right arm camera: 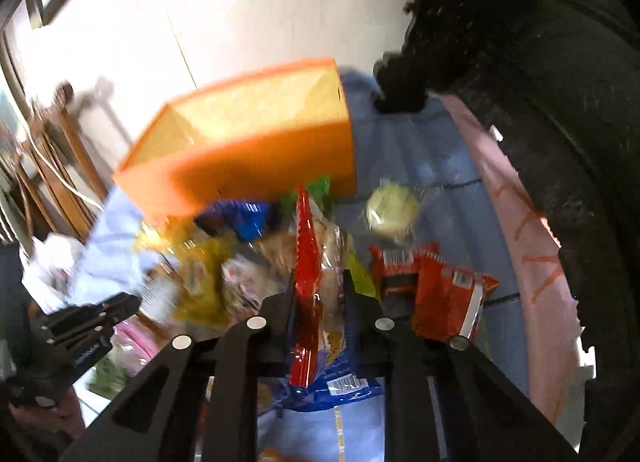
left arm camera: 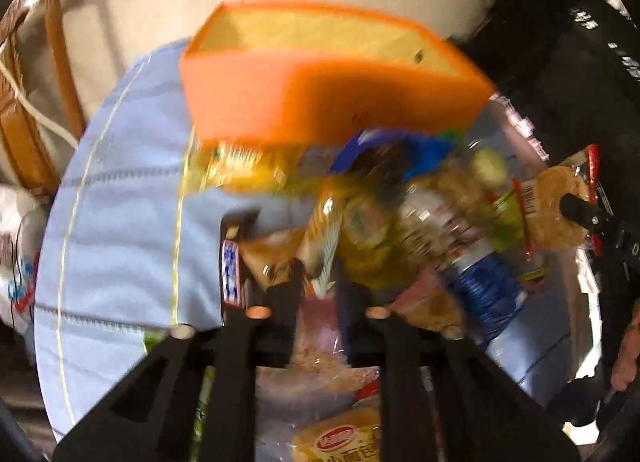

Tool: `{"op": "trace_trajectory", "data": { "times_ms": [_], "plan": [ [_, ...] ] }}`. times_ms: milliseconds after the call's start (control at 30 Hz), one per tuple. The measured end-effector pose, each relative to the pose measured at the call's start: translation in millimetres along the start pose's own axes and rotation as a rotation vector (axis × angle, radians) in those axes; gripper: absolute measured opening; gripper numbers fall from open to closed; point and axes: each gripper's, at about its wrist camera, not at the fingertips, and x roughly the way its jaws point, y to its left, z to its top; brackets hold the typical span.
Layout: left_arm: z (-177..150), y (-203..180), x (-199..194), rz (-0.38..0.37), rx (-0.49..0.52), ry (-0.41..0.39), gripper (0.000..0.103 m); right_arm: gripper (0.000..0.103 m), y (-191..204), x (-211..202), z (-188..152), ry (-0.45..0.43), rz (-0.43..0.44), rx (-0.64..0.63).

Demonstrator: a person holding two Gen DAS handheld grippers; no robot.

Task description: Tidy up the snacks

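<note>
snacks heaped just beside one orange box [left arm camera: 304, 102], its interior showing bare; left gripper [left arm camera: 318, 278] pinches a clear packet [left arm camera: 320, 262]; right gripper [right arm camera: 320, 286] pinches a red-edged bread bag [right arm camera: 316, 302].

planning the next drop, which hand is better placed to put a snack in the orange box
Right. Its tongs are shut on a red-edged bread packet, lined up toward the orange box. The left tongs pinch a blurred wrapper low in the pile.

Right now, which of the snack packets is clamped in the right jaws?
The clear bread packet with the red serrated edge: it stands upright between the right gripper jaws. The two red-orange packets lie loose on the blue cloth, right of them.
</note>
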Motion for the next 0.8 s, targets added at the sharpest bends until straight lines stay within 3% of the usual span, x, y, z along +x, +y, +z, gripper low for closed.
{"op": "trace_trajectory", "data": {
  "times_ms": [133, 300, 433, 533, 600, 800],
  "plan": [
    [10.5, -7.9, -7.1, -0.064, 0.014, -0.032, 0.007, 0.018, -2.7, -29.3, 13.3, -0.059, 0.085, 0.043],
    [2.8, -10.9, 3.0, -0.044, 0.037, -0.005, 0.006, 0.018, -2.6, -54.5, 28.1, -0.120, 0.150, 0.052],
    [-4.8, -1.7, 13.6, -0.059, 0.015, 0.020, 0.006, 0.018, -4.5, -69.4, 33.2, -0.159, 0.165, 0.058],
    [-5.5, -0.4, -4.1, -0.082, 0.009, 0.003, 0.006, 0.018, -10.1, -77.9, 35.9, -0.179, 0.172, 0.073],
    [1.6, -1.0, -19.2, -0.115, 0.009, -0.021, 0.006, 0.018, -11.5, -82.2, 36.9, -0.188, 0.185, 0.080],
    [47.7, -12.2, -61.2, -0.117, 0.105, -0.158, 0.006, 0.018, -5.3, -86.5, 60.1, -0.232, 0.230, 0.068]
  ]
}}
